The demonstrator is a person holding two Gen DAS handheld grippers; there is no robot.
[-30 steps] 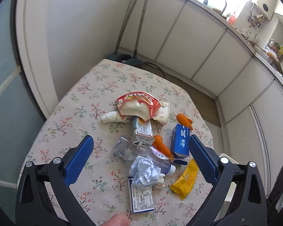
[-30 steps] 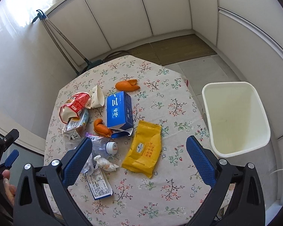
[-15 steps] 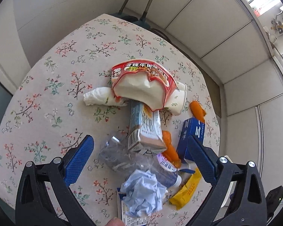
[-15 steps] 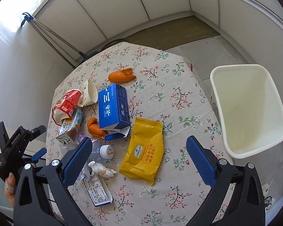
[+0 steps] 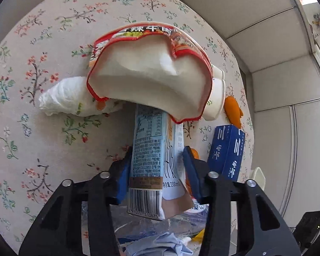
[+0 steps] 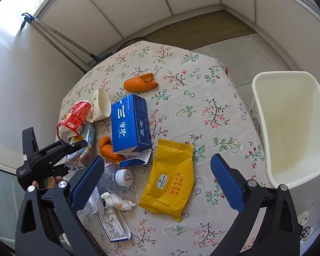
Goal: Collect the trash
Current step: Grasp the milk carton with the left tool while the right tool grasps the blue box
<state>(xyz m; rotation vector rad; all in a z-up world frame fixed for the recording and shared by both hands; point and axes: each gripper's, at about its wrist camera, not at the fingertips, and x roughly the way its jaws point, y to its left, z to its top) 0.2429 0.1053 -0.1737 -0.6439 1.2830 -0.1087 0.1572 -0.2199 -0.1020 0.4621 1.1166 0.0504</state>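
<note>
your left gripper has just been closing, its blue pads now pressed on the milk carton on the floral tablecloth, crushed noodle cup lying just beyond, your right gripper hanging wide apart above the yellow snack packet, white bin beside the table

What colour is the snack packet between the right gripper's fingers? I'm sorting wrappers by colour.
Yellow, with a small dark logo and text; the snack packet shows best in the right wrist view.
</note>
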